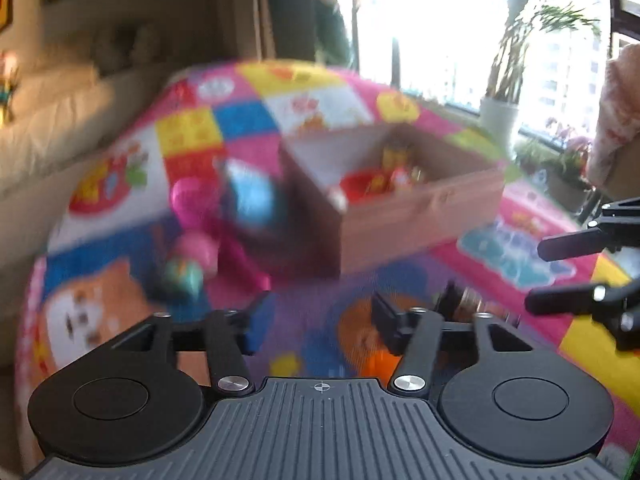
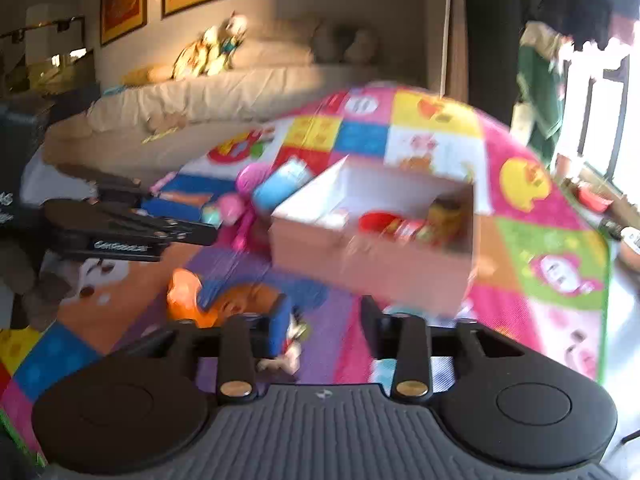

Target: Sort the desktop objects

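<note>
Both views are motion-blurred. An open cardboard box point(image 1: 420, 216) point(image 2: 372, 264) stands on a colourful patchwork mat point(image 1: 312, 320) and holds a red item point(image 1: 362, 184) and other small things. Left of the box lie pink toys point(image 1: 192, 200), a blue-and-white object point(image 1: 252, 196) and a teal ball point(image 1: 184, 276). My left gripper point(image 1: 316, 320) is open and empty above the mat, short of the box. My right gripper point(image 2: 324, 328) is open above the mat, with a small toy point(image 2: 288, 340) by its left finger. An orange toy point(image 2: 188, 296) lies on the mat.
A cream sofa point(image 2: 224, 96) runs behind the mat on the left. A bright window and potted plants point(image 1: 504, 92) are at the right. Each gripper shows in the other's view: the right one point(image 1: 580, 272) and the left one point(image 2: 132, 228).
</note>
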`<state>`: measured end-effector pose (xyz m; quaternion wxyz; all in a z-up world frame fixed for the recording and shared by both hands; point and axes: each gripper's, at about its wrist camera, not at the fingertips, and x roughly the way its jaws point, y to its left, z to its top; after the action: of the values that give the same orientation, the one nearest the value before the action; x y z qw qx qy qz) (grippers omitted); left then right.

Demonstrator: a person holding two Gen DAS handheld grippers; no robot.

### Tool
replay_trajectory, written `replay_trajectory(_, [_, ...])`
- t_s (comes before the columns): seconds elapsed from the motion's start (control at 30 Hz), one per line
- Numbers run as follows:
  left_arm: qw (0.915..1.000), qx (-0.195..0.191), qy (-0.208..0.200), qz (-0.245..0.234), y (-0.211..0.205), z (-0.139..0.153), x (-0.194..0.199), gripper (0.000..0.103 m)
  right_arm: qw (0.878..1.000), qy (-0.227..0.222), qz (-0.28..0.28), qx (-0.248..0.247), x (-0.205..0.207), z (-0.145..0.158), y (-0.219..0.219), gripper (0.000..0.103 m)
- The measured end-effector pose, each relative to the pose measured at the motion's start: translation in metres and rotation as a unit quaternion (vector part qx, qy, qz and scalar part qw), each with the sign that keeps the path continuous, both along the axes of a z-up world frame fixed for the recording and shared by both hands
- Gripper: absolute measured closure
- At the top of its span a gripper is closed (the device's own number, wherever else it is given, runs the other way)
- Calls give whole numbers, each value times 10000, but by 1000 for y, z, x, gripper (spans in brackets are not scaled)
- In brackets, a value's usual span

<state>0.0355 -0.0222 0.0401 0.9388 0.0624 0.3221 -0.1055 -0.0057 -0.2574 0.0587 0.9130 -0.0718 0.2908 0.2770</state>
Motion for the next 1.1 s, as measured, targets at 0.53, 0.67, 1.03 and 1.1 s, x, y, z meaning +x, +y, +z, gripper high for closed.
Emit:
replay_trajectory(0.53, [9955,-36,589,739,19,-38,-17,0,9972,534,-209,-487,18,-50,42,33])
replay_trajectory(0.67, [9957,-42,592,715,19,-39,-16,0,9971,537,-261,-478,18,-50,41,29])
replay_trajectory(1.03, [9951,-26,646,751,18,-38,-14,0,9971,494,-364,-440,13,-53,37,20])
replay_trajectory(1.1, [9951,-24,641,751,18,-39,-14,0,9971,497,-374,-431,12,-53,37,20])
